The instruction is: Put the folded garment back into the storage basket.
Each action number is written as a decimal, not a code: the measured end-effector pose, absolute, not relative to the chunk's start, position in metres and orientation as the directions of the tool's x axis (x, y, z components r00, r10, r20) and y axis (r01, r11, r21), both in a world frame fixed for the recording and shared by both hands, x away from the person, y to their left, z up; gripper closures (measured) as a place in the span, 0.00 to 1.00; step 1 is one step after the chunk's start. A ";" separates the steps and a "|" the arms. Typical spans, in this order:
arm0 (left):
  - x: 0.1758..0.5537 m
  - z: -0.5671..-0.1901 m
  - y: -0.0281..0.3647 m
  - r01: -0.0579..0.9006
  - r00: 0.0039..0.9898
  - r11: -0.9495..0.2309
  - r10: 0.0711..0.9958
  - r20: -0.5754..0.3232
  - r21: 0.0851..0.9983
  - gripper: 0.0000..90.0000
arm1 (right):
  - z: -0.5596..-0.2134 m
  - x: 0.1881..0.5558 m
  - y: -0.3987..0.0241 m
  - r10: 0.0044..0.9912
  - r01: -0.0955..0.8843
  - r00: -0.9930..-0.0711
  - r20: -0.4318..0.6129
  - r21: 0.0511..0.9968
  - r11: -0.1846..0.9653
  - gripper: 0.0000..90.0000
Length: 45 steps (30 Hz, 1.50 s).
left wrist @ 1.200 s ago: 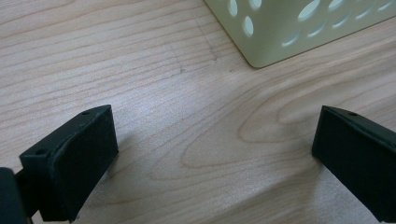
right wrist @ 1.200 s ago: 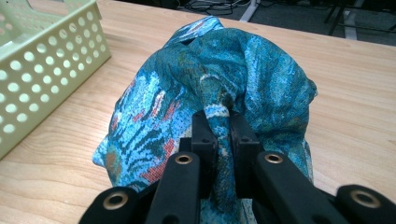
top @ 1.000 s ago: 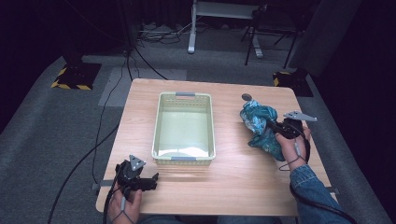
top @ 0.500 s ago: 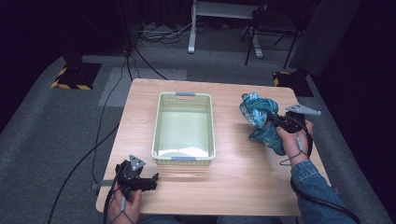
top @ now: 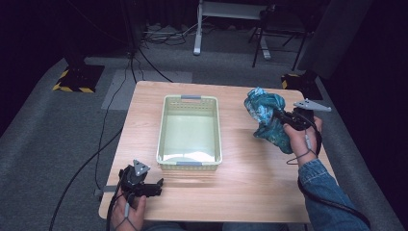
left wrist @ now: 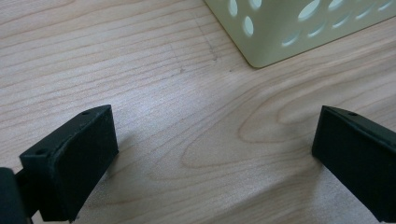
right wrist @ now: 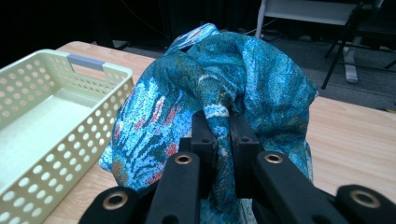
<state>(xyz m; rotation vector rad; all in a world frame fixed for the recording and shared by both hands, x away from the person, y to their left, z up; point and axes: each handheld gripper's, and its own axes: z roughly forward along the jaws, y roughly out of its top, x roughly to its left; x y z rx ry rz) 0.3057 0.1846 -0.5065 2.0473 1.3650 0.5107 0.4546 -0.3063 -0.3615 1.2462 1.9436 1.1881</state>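
Since a second ago my right tongs (top: 278, 115) have risen and carried the blue patterned cloth (top: 265, 118) up from the bench (top: 240, 187); now most of it hangs in the air at the right side. These tongs are closed tight on a twisted fold of the cloth (right wrist: 219, 112). My left tongs (top: 155, 186) rest near the front left corner, jaws wide apart and empty. I judge this is the lifting step. Next I must move the cloth sideways over the pale green basket (top: 211, 103) and lower it inside, keeping the hanging end above the rim.
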 end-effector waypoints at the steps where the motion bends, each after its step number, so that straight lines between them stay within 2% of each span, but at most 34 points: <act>1: 0.306 -0.506 0.185 0.681 0.392 -0.275 0.920 -0.020 0.679 0.00 | -0.360 0.455 -0.305 0.903 0.427 -0.429 0.019 0.885 0.184 0.93; 45: 0.306 -0.507 0.185 0.680 0.392 -0.277 0.920 -0.018 0.679 0.00 | -0.308 0.463 -0.230 0.858 0.346 -0.514 -0.002 0.914 0.210 0.93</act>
